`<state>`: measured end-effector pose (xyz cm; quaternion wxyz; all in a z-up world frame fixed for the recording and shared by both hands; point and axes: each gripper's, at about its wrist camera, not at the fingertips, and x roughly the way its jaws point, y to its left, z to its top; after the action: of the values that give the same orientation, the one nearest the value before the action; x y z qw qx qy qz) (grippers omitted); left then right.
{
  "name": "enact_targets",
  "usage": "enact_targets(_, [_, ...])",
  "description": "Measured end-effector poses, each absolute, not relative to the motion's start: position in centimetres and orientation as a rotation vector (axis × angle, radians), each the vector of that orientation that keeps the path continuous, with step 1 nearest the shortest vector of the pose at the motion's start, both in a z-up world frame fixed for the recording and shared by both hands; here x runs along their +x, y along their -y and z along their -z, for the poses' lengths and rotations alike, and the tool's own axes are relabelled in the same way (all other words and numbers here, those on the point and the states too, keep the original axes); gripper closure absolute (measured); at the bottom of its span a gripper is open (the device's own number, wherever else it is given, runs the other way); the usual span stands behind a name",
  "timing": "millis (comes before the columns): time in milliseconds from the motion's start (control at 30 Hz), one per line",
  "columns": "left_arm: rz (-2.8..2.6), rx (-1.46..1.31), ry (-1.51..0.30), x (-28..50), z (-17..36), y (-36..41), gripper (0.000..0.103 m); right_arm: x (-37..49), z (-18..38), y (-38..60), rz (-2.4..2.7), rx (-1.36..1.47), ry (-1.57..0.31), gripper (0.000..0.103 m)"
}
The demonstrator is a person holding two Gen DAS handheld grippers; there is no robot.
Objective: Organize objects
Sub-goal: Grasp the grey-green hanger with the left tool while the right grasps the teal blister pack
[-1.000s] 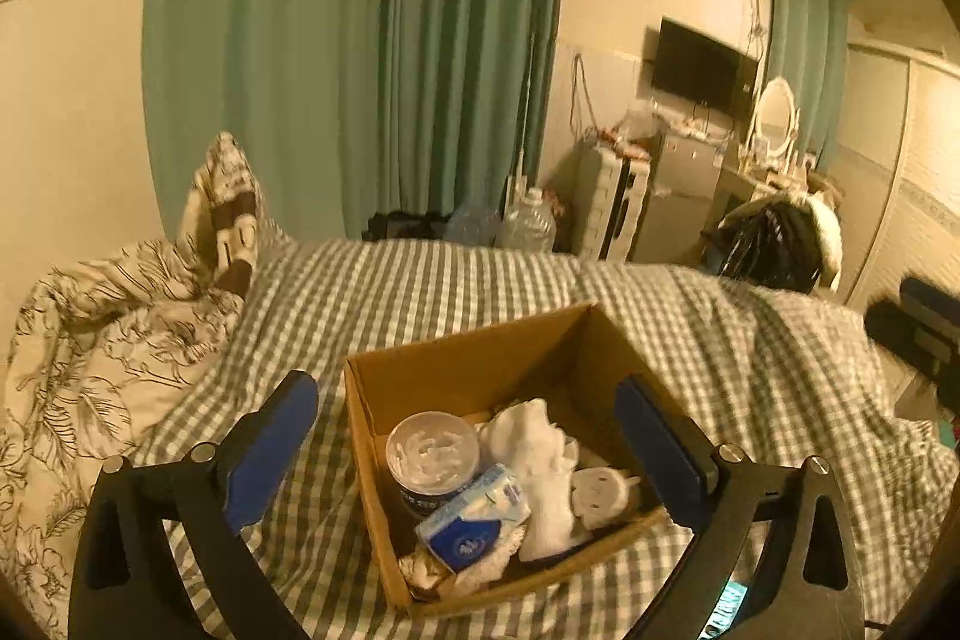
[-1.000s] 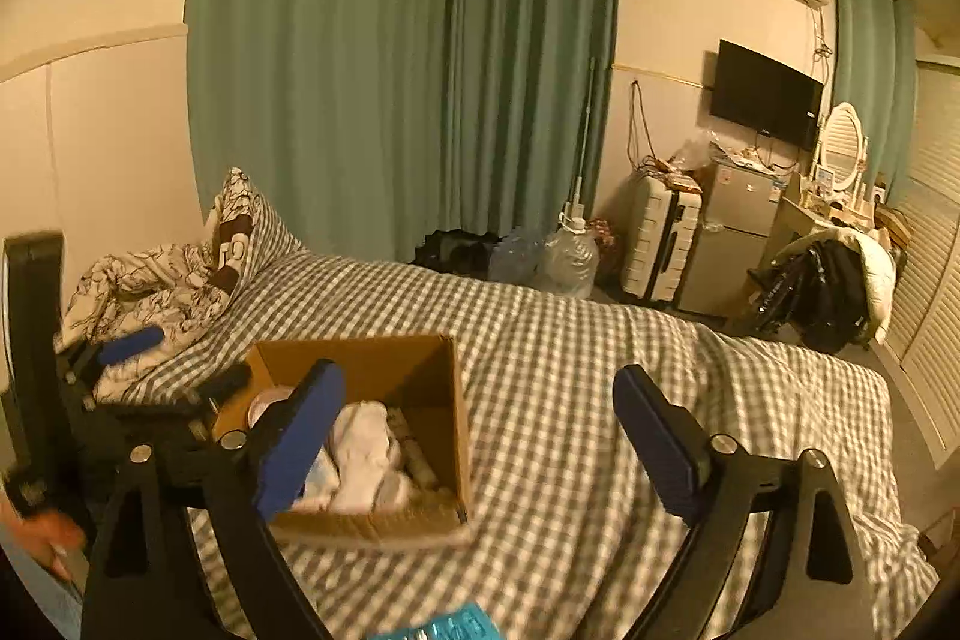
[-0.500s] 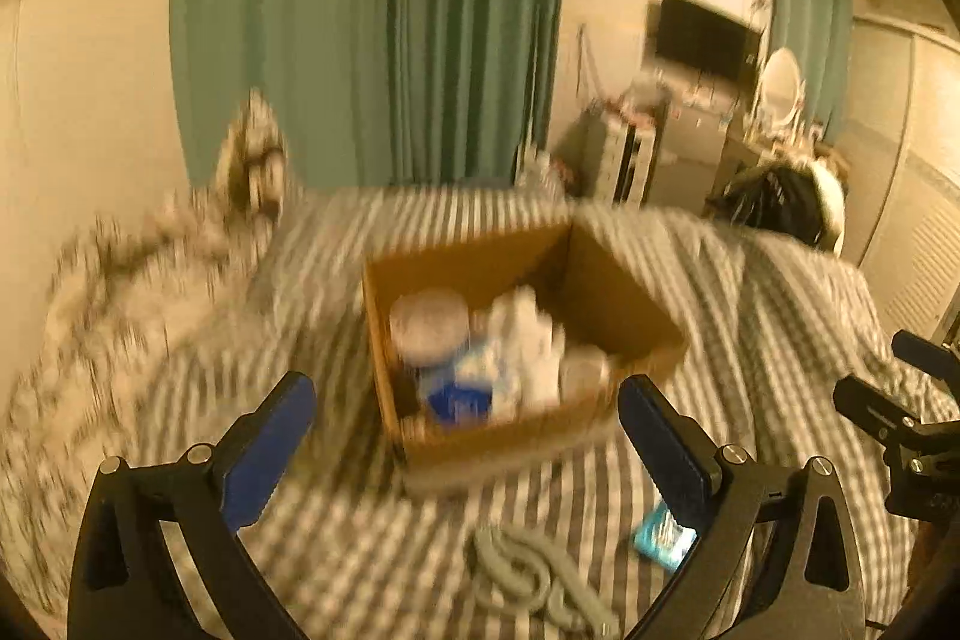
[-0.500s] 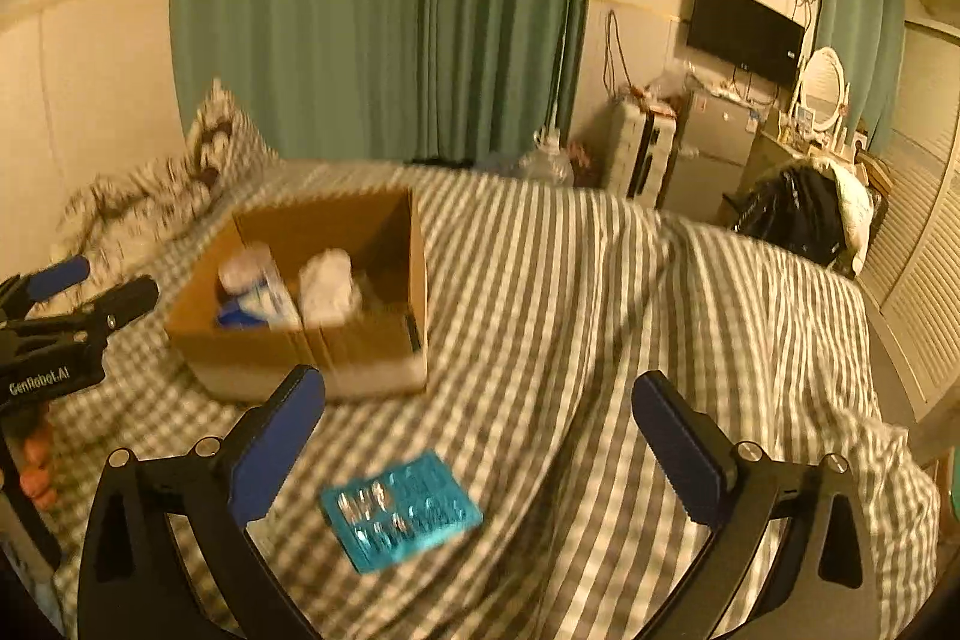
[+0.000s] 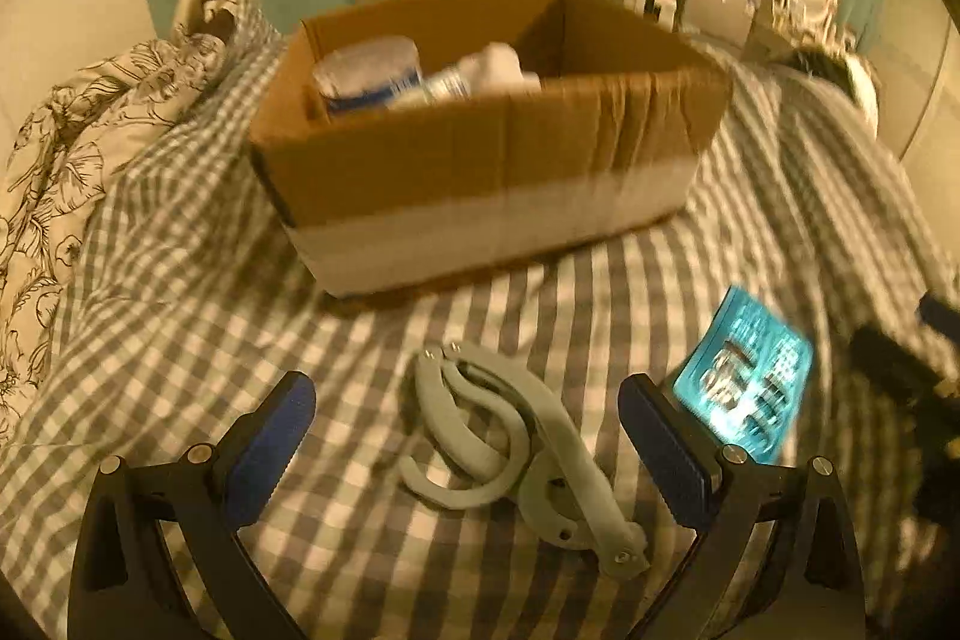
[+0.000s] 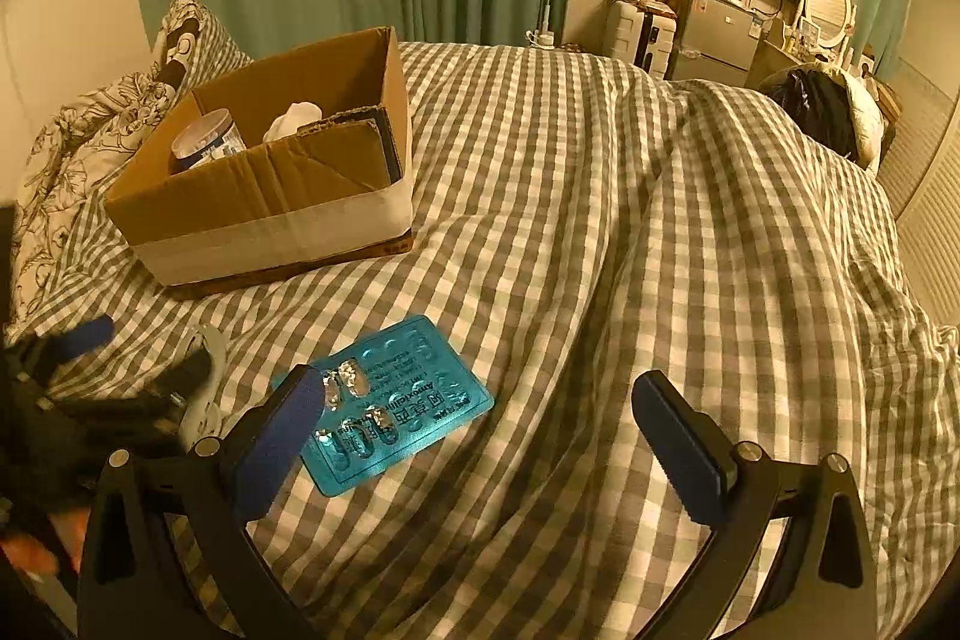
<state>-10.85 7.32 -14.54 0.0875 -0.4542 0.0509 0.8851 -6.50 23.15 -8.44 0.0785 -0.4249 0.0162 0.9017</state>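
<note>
Bedspread (image 6: 600,196), grey check, carries everything. Cardboard box (image 5: 480,148) sits on it toward the pillows, a blue-labelled tub (image 5: 372,70) and white cloth (image 5: 498,61) inside. Left gripper (image 5: 465,430) has its jaws wide apart, holding nothing; grey hand-grip exerciser (image 5: 510,448) lies on the cover between the fingers, untouched. Right gripper (image 6: 480,424) has just been opening and is spread fully, empty. Teal blister pack (image 6: 390,412) lies flat just inside its left finger, contact unclear.
</note>
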Motion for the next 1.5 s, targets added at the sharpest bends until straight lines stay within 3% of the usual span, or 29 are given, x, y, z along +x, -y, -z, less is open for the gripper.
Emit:
enact_targets(233, [-2.589, -1.421, -0.182, -11.3, 17.8, -8.0, 0.000, -6.9, 8.9, -23.0, -2.682, -1.284, -0.055, 0.000])
enact_targets(267, [-2.574, -1.423, -0.171, -11.4, 18.1, -8.0, 0.002, -6.9, 9.0, -22.9, -2.680, -1.286, -0.053, 0.000])
enact_targets(333, [-2.529, -1.425, -0.139, -11.4, 18.3, -7.9, 0.021, -7.1, 9.2, -22.6, -2.675, -1.291, -0.044, 0.000])
enact_targets(367, [-2.486, -1.430, -0.103, -11.3, 18.4, -7.9, 0.025, -7.1, 9.2, -22.5, -2.674, -1.293, -0.038, 0.000])
enact_targets(667, [-2.467, -1.357, -0.019, -10.2, 16.2, -6.4, 0.040, -7.5, 10.3, -20.7, -2.670, -1.325, -0.016, 0.000])
enact_targets(1200, [-2.655, -1.262, -0.066, -11.6, 13.4, -2.7, 0.041, -11.9, 14.3, -18.6, -2.564, -1.506, -0.230, 0.000])
enact_targets(1500, [-2.649, -1.291, -0.034, -12.1, 14.0, -2.0, 0.041, -13.4, 15.6, -17.1, -2.553, -1.521, -0.120, 0.000])
